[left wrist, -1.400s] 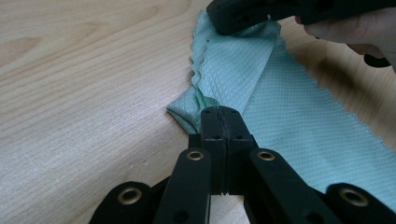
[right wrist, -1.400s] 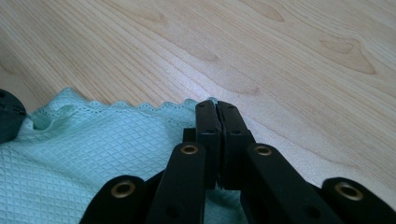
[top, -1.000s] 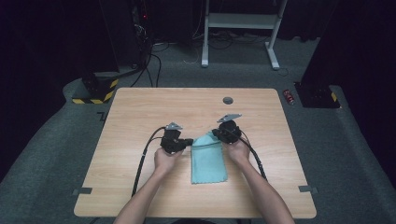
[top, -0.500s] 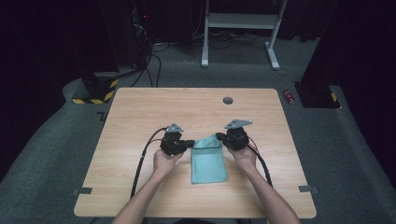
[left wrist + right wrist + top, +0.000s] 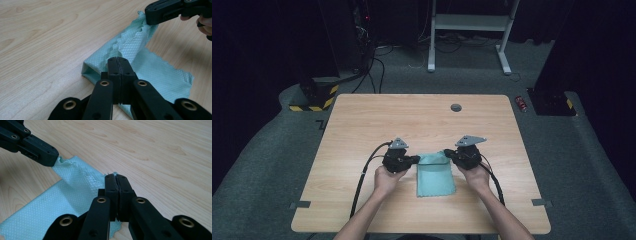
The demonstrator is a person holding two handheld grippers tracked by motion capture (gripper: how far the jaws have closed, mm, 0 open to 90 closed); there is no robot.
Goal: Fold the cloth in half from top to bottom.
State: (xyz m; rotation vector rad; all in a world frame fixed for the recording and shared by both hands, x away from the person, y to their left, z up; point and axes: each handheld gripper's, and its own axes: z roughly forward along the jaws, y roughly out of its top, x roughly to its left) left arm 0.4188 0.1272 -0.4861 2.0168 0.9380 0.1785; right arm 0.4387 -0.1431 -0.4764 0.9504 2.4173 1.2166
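Both sets of fingers were pinched tight on the far corners of the cloth (image 5: 435, 175). Largest was the table (image 5: 362, 120), with the teal cloth near its 6 o'clock edge, its far edge lifted, the rest lying flat. At the cloth's 10 o'clock sat the left gripper (image 5: 416, 159), at its 2 o'clock the right gripper (image 5: 447, 153). Smallest, a dark round disc (image 5: 456, 107) lay toward 12 o'clock.
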